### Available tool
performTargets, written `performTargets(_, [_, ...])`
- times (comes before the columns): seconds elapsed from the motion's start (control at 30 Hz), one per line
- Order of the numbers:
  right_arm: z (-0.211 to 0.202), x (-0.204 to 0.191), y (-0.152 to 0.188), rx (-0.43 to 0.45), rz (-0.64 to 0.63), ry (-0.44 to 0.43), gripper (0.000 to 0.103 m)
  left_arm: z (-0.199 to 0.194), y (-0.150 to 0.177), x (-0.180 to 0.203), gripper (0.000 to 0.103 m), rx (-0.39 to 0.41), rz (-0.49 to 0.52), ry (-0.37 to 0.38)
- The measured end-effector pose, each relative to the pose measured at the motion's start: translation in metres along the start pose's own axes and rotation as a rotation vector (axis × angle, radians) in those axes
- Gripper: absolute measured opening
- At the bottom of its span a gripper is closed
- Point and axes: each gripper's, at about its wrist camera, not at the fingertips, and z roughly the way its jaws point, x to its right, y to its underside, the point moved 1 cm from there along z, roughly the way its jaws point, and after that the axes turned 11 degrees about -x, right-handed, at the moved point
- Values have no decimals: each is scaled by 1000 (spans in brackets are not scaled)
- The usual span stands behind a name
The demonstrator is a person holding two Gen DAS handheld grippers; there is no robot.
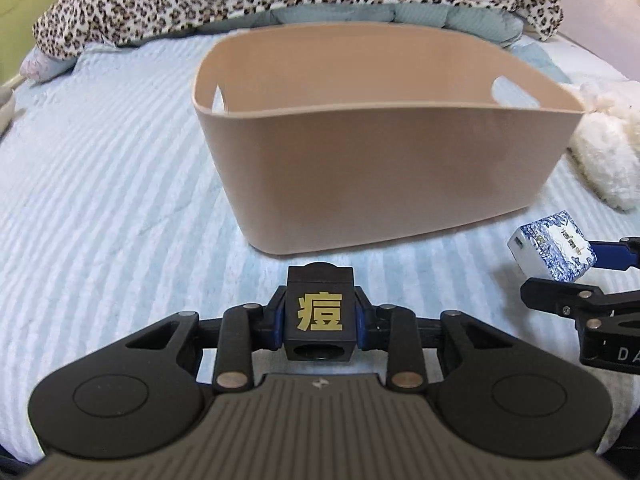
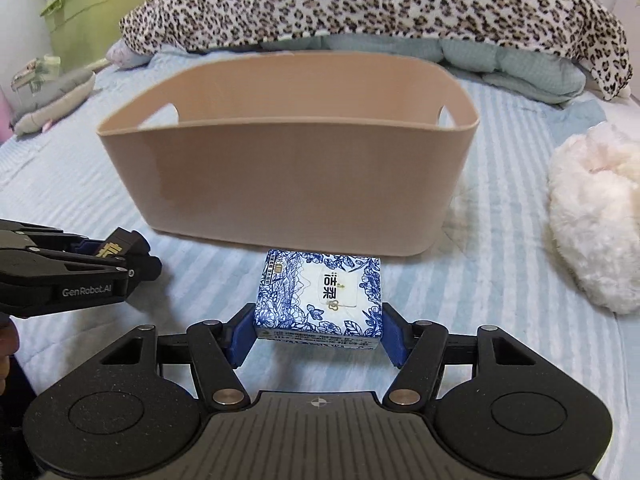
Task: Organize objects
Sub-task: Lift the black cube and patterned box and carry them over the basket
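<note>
Right wrist: tissue pack (image 2: 320, 294) clamped between jaws, before basket (image 2: 288, 184).

The beige basket (image 2: 288, 184) stands ahead on the bed (image 2: 500, 280), its top open and its near wall forming a barrier at jaw height. A strip of bare bedspread lies between that wall and both grippers. Right of the basket, a fluffy white plush (image 2: 592, 224) narrows the passage. Behind it, the leopard-print blanket (image 2: 360, 0) and folded blue quilt (image 2: 500, 68) close off the far side.
</note>
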Motion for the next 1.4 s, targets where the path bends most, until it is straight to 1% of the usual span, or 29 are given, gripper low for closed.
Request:
performTargets(0.23, [-31, 0, 4, 59, 8, -16, 60, -40, 7, 4, 34, 67, 29, 24])
performTargets(0.43, [-57, 2, 3, 132, 17, -19, 61, -72, 7, 6, 34, 125, 21, 36])
performTargets(0.53, [-71, 4, -2, 178, 24, -18, 60, -86, -2, 5, 34, 162, 19, 30])
performTargets(0.73, [-96, 13, -24, 283, 30, -5, 61, -108, -32, 3, 34, 240, 19, 25])
performTargets(0.83, [-104, 18, -38, 328, 42, 0, 61, -113, -49, 4, 34, 273, 20, 15])
performTargets(0.93, [-106, 22, -54, 362, 47, 3, 61, -111, -70, 3, 34, 294, -3, 8])
performTargets(1.03, [-104, 21, -69, 388, 27, 22, 61, -104, -90, 3, 34, 297, -21, -3])
performTargets(1.13, [-97, 21, -85, 394, 1, 42, 61, -93, -110, 6, 34, 286, -15, -30])
performTargets(1.27, [-78, 23, -106, 367, -7, 46, 61, -67, -127, 5, 34, 217, -25, -37])
performTargets(1.4, [-54, 25, -127, 331, -9, 63, 61, -35, -138, 4, 34, 130, -23, -62])
